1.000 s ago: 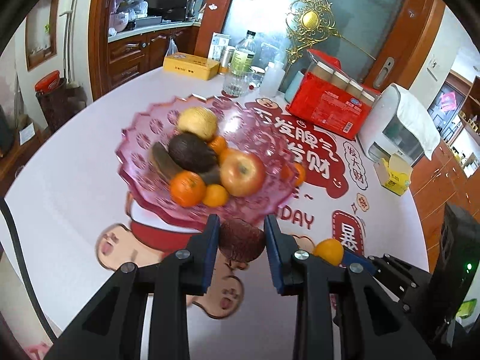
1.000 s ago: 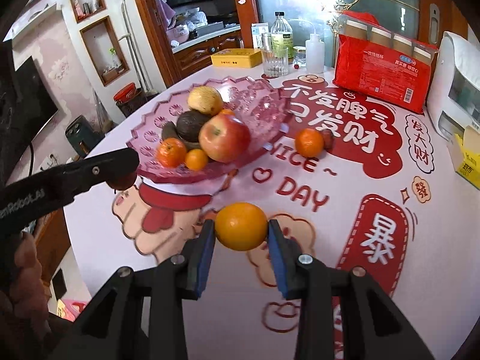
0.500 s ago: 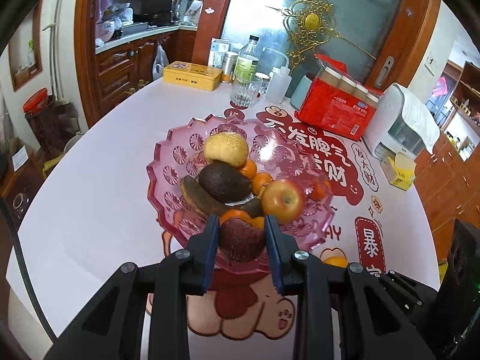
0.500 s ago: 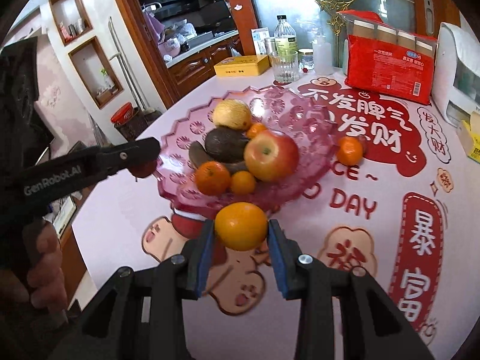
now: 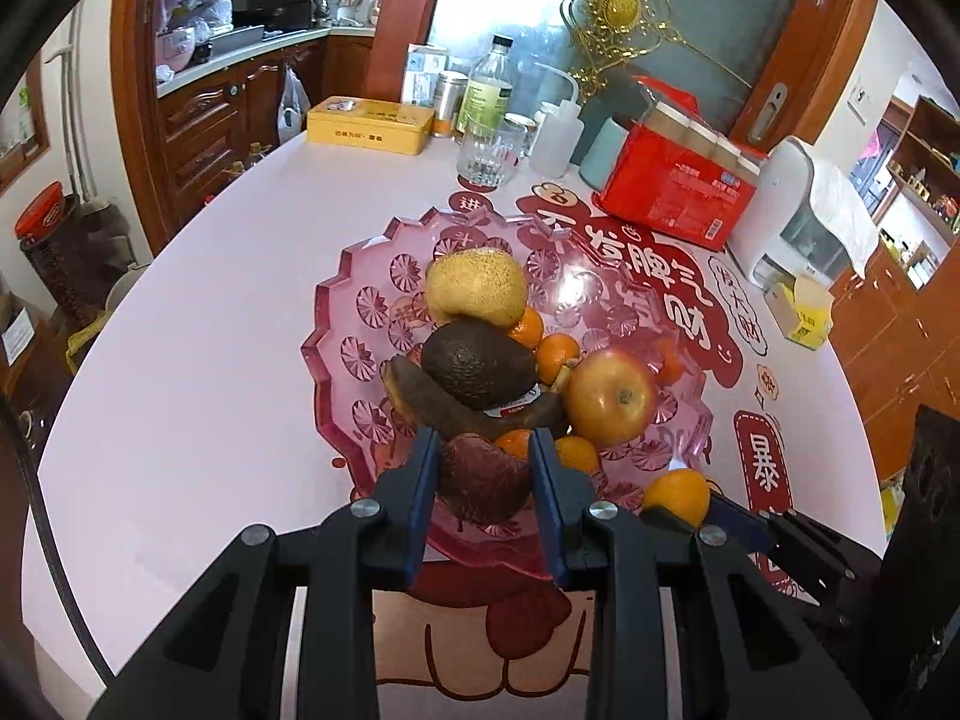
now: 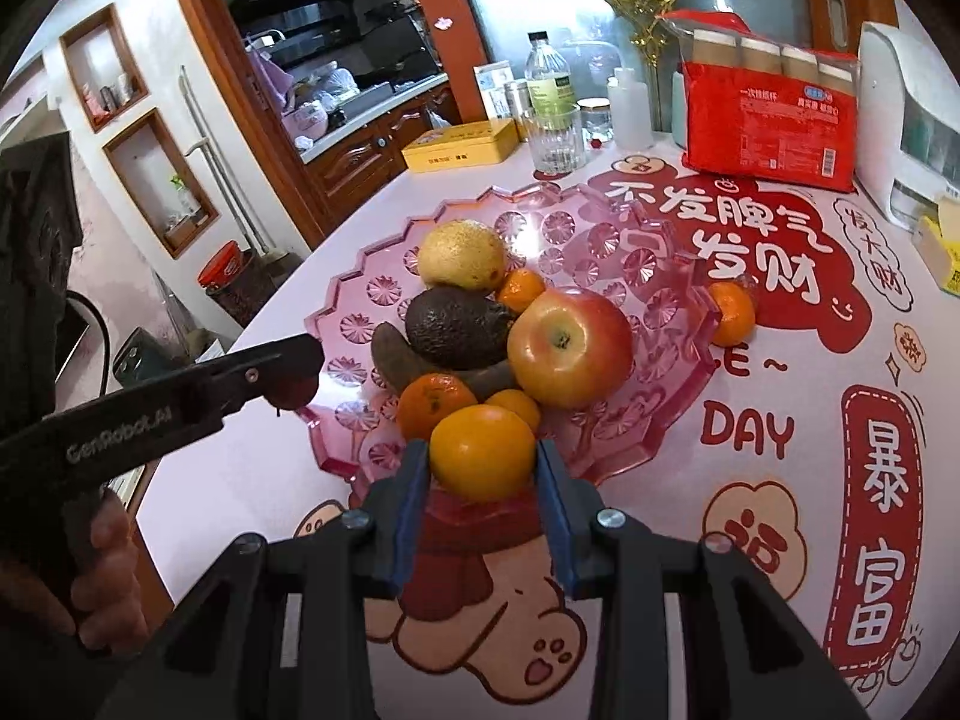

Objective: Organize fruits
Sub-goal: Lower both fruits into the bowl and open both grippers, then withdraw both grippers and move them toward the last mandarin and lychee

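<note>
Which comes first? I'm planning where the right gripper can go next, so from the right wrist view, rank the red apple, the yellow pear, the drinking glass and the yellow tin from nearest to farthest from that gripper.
From the right gripper:
1. Red apple, just ahead, slightly right, in the pink tray.
2. Yellow pear, at the tray's far side.
3. Drinking glass, beyond the tray.
4. Yellow tin, far left; close to the glass, hard to call.

Glossy translucent plastic dish [image 5: 336, 360]; rough, matt avocado [image 5: 474, 363].

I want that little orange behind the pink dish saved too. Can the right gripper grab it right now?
Probably not yet: the right gripper is shut on a big orange, and the pink dish with its fruit stands before the small orange.
</note>
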{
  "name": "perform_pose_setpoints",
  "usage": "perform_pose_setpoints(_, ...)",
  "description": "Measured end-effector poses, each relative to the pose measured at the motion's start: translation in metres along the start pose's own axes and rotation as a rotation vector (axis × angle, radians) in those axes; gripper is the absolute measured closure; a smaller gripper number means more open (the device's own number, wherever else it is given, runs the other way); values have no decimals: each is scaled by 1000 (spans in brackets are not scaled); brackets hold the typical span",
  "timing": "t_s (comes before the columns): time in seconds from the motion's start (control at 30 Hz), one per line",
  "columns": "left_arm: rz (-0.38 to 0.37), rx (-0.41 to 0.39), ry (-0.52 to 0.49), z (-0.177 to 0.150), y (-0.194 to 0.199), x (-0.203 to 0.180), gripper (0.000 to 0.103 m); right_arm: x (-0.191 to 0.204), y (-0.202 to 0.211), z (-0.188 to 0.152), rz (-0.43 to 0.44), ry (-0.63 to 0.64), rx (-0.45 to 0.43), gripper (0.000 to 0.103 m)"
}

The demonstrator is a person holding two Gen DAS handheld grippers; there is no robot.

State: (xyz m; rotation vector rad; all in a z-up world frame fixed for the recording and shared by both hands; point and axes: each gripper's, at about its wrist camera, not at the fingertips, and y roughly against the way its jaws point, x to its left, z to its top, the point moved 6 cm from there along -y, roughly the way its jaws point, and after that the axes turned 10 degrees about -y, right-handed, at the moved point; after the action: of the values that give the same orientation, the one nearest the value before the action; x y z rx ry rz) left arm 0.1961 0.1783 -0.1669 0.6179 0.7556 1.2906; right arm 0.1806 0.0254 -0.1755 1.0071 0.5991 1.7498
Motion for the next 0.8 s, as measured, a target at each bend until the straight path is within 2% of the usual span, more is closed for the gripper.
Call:
perform_pose_setpoints(0.13,-24,11,-11,1,-5,-4,71,0,-3,1,0,-5,1,67)
perform_pose_setpoints(0.2,-33,3,-16,2,-4,-6,58,0,-5,2,7,-7,7,64)
perform_pose_setpoints(0.23,-35,1,-18,2,-4,-7,53,0,-4,2,7,-8,7,60)
perform_pose_setpoints(0.27,-35,-3,-20,2,-2,-9,44,-1,-4,2,6,-11,6,52)
perform_pose_setpoints(0.3,-33,-7,-20,1,-1,-9,41,-2,-2,3,10,-13,1,51)
perform_pose_setpoints(0.57,-22,-12,14,-3,6,-17,35,-10,8,1,29,-16,1,51)
perform_pose_setpoints(0.8,-27,-20,39,-7,14,-43,28,-35,25,-2,25,-28,17,51)
